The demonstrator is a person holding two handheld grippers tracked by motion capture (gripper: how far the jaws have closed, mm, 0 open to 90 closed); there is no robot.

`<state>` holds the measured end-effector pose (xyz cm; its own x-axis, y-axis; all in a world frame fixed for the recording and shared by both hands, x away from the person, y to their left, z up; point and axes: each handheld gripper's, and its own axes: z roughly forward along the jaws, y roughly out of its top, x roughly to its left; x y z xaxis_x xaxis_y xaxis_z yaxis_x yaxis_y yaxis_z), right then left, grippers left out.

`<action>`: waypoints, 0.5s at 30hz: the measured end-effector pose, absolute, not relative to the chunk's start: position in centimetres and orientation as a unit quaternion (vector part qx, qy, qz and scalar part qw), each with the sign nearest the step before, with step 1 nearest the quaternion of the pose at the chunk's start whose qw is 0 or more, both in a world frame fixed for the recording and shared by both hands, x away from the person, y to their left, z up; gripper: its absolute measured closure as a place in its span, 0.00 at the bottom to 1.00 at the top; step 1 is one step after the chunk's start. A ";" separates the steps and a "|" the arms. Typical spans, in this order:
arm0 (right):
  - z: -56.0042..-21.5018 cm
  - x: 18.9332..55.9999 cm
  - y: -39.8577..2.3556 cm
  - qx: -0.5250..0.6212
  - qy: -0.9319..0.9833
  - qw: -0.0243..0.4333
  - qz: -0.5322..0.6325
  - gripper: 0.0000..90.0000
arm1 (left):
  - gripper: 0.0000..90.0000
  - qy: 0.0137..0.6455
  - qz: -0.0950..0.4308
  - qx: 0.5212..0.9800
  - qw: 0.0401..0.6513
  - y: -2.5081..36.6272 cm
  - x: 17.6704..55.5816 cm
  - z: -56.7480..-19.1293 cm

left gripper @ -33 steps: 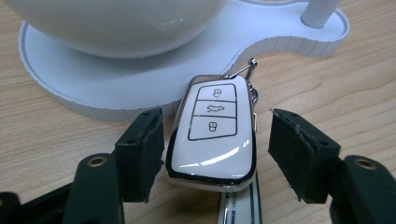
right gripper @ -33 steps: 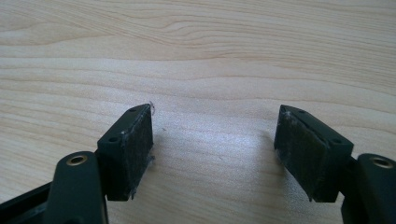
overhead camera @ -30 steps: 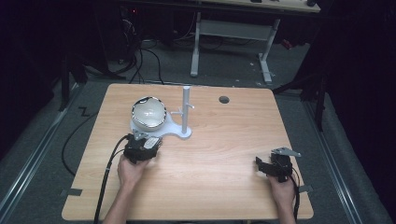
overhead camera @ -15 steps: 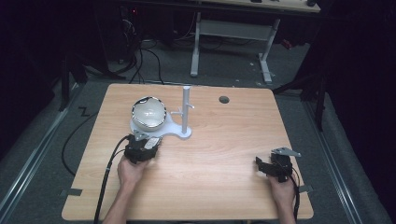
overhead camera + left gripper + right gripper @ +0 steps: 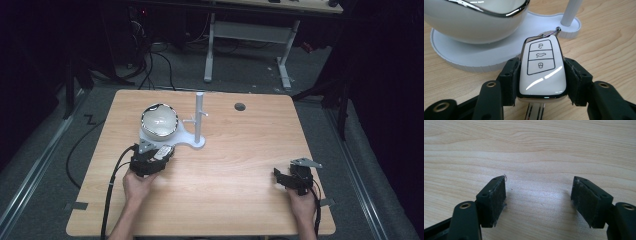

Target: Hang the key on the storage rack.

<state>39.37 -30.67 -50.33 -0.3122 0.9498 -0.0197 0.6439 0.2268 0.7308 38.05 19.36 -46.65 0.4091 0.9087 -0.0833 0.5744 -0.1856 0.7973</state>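
A white car key fob (image 5: 541, 67) with a chrome rim and three buttons sits between the pads of my left gripper (image 5: 541, 77), which is shut on its two long sides. A metal key blade sticks back from it toward the camera. In the high view the left gripper (image 5: 161, 154) holds the fob (image 5: 164, 151) just in front of a white stand base (image 5: 187, 141). A white chrome-rimmed bowl (image 5: 159, 120) rests on that base. My right gripper (image 5: 280, 178) lies at the table's near right, its jaws (image 5: 539, 197) open over bare wood.
A white post (image 5: 199, 117) with a small side peg rises from the stand base, right of the bowl. A round cable hole (image 5: 240, 106) sits near the table's far edge. The left gripper's black cable (image 5: 111, 187) trails off the near edge.
The left gripper has shifted slightly by the stand base, with the fob in its jaws. The right gripper has stayed still.
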 end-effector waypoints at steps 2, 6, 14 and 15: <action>-50.3 39.4 -30.7 0.535 0.745 0.241 0.317 0.31 | 0.55 0.500 0.210 0.735 0.406 19.6 37.7 -46.1; -50.3 39.4 -30.7 0.535 0.745 0.241 0.317 0.31 | 0.55 0.499 0.208 0.726 0.425 19.9 37.1 -45.3; -50.3 39.4 -30.7 0.535 0.745 0.241 0.317 0.32 | 0.56 0.484 0.212 0.721 0.448 19.9 36.5 -43.3; -50.3 39.4 -30.7 0.535 0.745 0.241 0.317 0.31 | 0.56 0.484 0.212 0.721 0.448 19.9 36.5 -43.3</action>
<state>39.37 -30.67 -50.33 -0.3120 0.9499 -0.0197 0.6439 0.2266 0.7308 36.54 19.91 -43.27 0.4414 0.8882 -0.1276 0.5076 -0.1300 0.8517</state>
